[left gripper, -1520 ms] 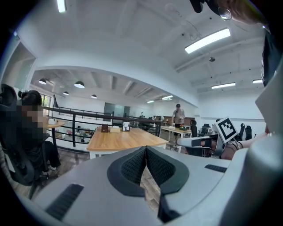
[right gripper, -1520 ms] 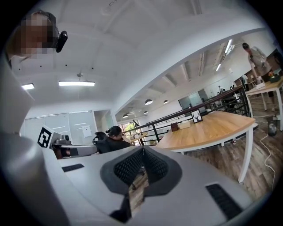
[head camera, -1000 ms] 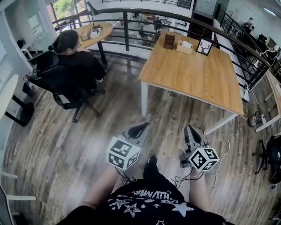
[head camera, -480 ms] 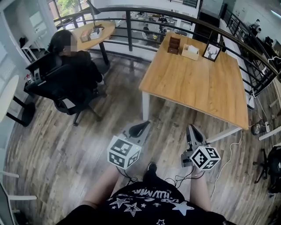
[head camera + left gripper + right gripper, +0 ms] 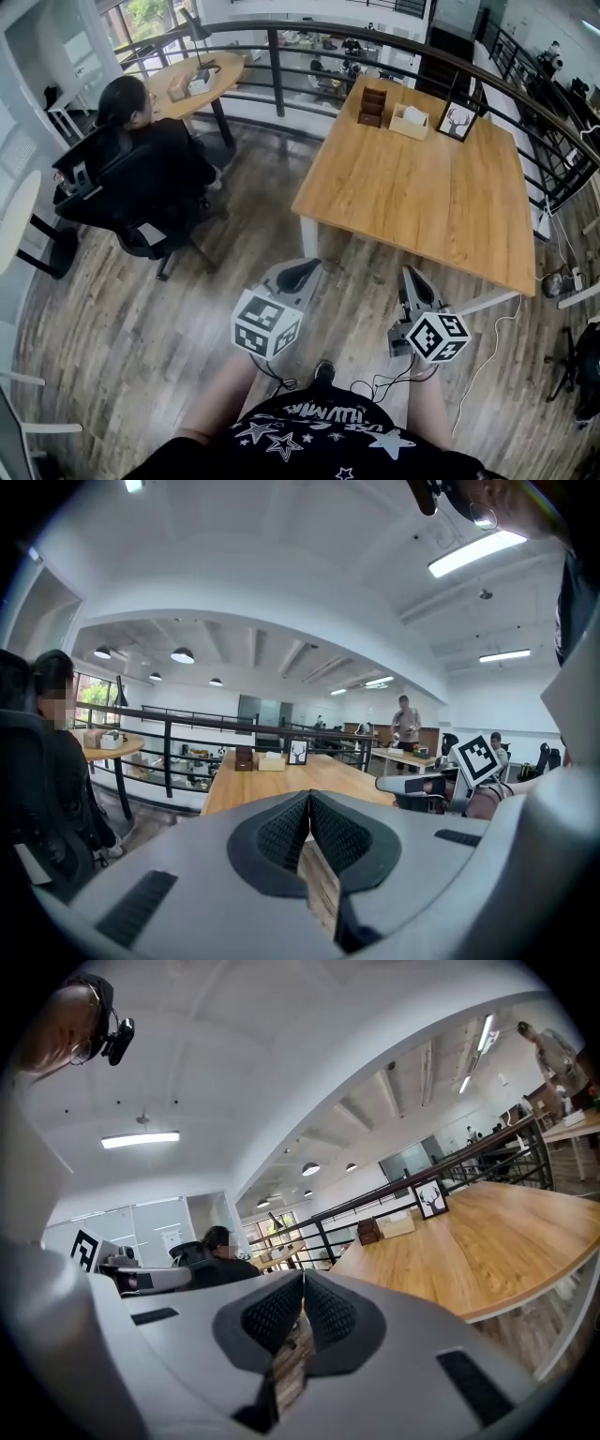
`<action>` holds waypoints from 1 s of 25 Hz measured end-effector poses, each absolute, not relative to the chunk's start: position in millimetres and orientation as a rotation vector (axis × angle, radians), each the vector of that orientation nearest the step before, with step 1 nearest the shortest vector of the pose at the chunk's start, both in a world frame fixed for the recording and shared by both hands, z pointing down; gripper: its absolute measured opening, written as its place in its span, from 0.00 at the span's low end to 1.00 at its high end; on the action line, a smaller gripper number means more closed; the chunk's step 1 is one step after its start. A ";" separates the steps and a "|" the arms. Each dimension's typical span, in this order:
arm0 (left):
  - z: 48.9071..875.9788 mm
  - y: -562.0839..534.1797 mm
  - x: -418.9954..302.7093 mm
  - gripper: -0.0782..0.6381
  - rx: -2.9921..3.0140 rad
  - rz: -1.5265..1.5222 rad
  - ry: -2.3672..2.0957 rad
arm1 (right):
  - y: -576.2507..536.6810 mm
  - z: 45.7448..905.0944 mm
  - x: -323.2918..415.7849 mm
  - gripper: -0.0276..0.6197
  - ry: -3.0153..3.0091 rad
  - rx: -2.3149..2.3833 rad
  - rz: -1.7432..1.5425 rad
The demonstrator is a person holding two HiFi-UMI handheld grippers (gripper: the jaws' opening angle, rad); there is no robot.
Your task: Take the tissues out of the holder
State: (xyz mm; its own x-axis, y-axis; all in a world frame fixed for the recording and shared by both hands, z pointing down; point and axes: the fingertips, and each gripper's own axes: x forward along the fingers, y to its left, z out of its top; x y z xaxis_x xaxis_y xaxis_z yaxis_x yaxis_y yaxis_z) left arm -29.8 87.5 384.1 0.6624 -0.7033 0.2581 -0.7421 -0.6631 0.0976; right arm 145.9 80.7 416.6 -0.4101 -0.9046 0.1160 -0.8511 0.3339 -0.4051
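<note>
A pale wooden tissue holder (image 5: 410, 122) with white tissue showing on top stands at the far end of the wooden table (image 5: 412, 192). It sits between a brown box (image 5: 373, 106) and a framed deer picture (image 5: 458, 120). Both grippers hang over the floor, short of the table's near edge. My left gripper (image 5: 302, 274) is shut with nothing in it, and so is my right gripper (image 5: 411, 281). The left gripper view has the tissue holder (image 5: 273, 761) small and far beyond the closed jaws (image 5: 308, 799). From the right gripper (image 5: 303, 1283) the tissue holder (image 5: 396, 1226) also lies far off.
A person sits in a black office chair (image 5: 131, 202) on the left. A black curved railing (image 5: 281, 70) runs behind the table, with a round table (image 5: 192, 80) beyond it. Cables (image 5: 497, 323) trail on the wood floor at the right. Another person (image 5: 406, 726) stands far back.
The table and the tissue holder have shifted slightly lower and nearer in the head view. Both grippers keep their place and stay shut.
</note>
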 end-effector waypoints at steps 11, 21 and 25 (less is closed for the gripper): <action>383.7 38.7 -6.6 0.13 2.682 0.281 -1.194 | 39.0 417.6 176.3 0.07 2.476 -1.639 -0.603; 381.3 40.3 -14.6 0.13 2.676 0.252 -1.214 | 42.3 423.6 176.7 0.07 2.487 -1.655 -0.612; 385.3 29.8 -19.8 0.13 2.676 0.243 -1.188 | 38.2 426.4 172.1 0.07 2.476 -1.685 -0.621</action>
State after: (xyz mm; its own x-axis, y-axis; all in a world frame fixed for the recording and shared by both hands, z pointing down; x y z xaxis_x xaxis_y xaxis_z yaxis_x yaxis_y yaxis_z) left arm -19.8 29.8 385.3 0.6626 -0.7125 0.2307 -0.7459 -0.6555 0.1182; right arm 172.1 38.2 426.4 -0.3907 -0.9071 0.1564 -0.8736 0.3118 -0.3736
